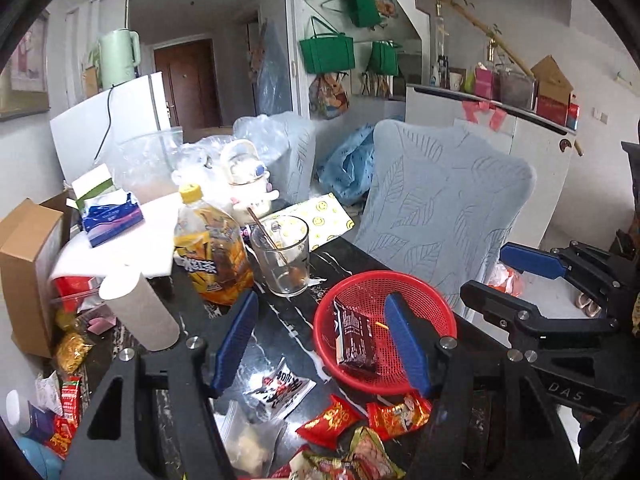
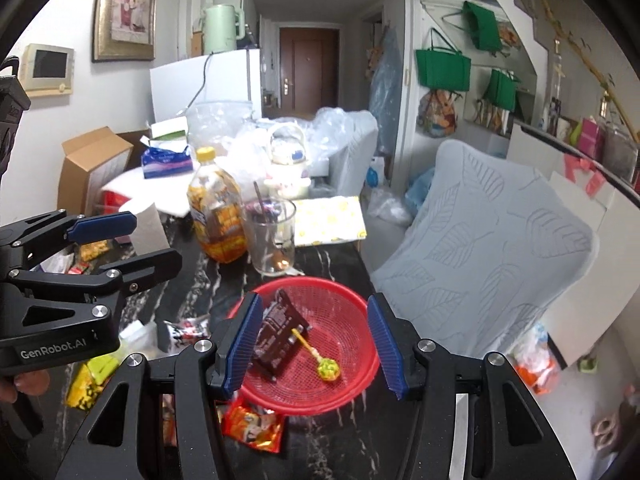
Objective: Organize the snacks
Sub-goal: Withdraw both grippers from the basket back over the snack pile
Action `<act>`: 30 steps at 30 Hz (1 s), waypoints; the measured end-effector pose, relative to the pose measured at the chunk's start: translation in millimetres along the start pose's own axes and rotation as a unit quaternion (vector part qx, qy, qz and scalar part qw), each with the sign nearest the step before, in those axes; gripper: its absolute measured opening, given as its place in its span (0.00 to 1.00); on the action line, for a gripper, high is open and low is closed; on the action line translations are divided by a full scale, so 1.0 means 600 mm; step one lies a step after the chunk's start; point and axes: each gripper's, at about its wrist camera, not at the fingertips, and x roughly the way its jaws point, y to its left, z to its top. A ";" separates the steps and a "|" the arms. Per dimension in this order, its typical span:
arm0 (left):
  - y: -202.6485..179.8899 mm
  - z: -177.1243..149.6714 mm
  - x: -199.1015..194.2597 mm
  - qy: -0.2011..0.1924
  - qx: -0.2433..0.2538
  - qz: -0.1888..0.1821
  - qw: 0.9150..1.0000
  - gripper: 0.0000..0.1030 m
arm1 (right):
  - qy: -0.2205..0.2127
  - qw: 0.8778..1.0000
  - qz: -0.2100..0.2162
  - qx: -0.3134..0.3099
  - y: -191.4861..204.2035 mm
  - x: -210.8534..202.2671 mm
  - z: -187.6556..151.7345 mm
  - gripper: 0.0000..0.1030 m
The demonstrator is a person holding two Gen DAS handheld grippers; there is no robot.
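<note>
A red mesh basket (image 1: 424,300) (image 2: 352,320) sits on the dark marble table and holds a dark brown snack packet (image 1: 354,338) (image 2: 278,332) and a yellow lollipop (image 2: 327,368). My left gripper (image 1: 320,344) is open and empty, above loose snacks: a white packet (image 1: 280,394), red packets (image 1: 328,420) (image 1: 398,414) and a clear bag (image 1: 244,436). My right gripper (image 2: 314,344) is open and empty, hovering over the basket. A red-orange packet (image 2: 254,426) lies in front of the basket.
A tea bottle (image 1: 212,252) (image 2: 216,216), a glass with a spoon (image 1: 282,256) (image 2: 272,240) and a paper roll (image 1: 140,312) stand behind the basket. A cardboard box (image 1: 28,268) and more snack packets (image 1: 70,352) crowd the left. A chair (image 1: 444,212) (image 2: 488,248) stands at the right.
</note>
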 end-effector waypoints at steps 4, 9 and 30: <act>0.007 -0.011 -0.036 -0.009 0.000 0.008 1.000 0.63 | -0.014 1.000 0.005 -0.004 0.019 -0.030 -0.004 0.58; 0.014 -0.036 -0.073 -0.008 -0.003 0.016 1.000 0.63 | -0.022 1.000 0.013 -0.012 0.044 -0.060 -0.012 0.65; 0.030 -0.171 -0.145 0.025 -0.008 0.063 0.998 0.63 | 0.012 0.997 0.067 -0.032 0.138 -0.091 -0.114 0.66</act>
